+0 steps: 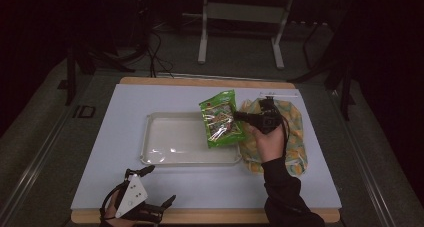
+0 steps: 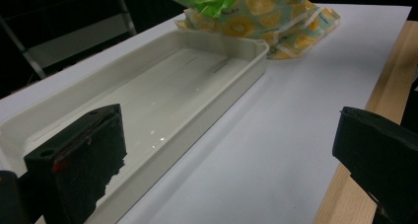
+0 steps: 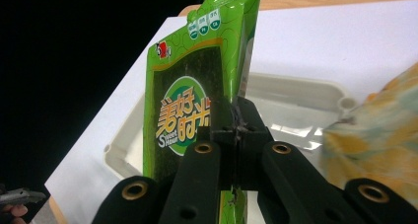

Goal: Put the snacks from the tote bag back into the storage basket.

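From above, your right gripper clamps the green snack bag over the white tray's right end. Your left gripper looks along the tray with jaws wide apart, nothing between them. In the right gripper view, the jaws pinch the bag's edge.

A tray in the middle of the tabletop, a snack pouch held above its right end.

The tray sat at the centre of the tabletop, long side running left to right. Just beside its right end lay a patterned bag, flat on the tabletop and reaching farther back than the tray. The snack pouch hung over the tray's right end, pinched along its edge by the right gripper, which came in from the right above the patterned bag. The left gripper rested at the near left edge of the tabletop, in front of the tray's left corner, well apart from the pouch.
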A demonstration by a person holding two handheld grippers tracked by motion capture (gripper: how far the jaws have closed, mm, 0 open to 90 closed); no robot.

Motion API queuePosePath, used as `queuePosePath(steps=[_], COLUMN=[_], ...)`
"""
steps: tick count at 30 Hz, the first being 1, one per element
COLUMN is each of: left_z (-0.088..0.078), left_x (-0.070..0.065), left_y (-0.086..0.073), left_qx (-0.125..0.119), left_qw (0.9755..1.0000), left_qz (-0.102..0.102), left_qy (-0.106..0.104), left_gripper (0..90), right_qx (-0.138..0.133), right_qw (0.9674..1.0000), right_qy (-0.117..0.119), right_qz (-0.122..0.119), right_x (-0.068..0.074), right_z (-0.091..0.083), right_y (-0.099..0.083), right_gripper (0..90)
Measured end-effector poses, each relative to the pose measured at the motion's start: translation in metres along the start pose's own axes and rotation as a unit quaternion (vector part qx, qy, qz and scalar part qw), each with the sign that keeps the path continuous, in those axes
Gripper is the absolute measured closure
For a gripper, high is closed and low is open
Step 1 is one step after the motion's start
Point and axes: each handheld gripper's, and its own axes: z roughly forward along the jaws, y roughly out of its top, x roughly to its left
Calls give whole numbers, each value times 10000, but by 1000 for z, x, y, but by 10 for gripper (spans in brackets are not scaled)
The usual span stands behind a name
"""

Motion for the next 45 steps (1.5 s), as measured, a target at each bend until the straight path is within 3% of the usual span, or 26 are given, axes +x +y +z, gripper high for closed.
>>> queuePosePath(steps=[11,17,19,25,35,45], left_z=[0,1,1,1,2,2], left_x=[-2,-2,-2,-2,-2,-2], left_y=[0,0,0,0,0,0], left_qx=[6,16,14,12,28,25], left_qw=[9999,9999,9999,9999,9999,9999], left_qz=[103,108,108,106,125,130], left_qy=[-11,-35,-37,-50,-58,-62], left_gripper=[4,3,3,3,3,4], right_qx=[186,-6,44,10,-72,103], right_qw=[9995,9983,9976,9961,9949,9940], right_qy=[191,232,257,222,90,13], right_qz=[163,543,639,858,999,1093], right_x=[6,-6,-9,-17,-23,-27], right_z=[32,41,46,54,60,68], right_y=[-18,-33,-39,-54,-66,-82], right_gripper=[889,889,889,889,888,888])
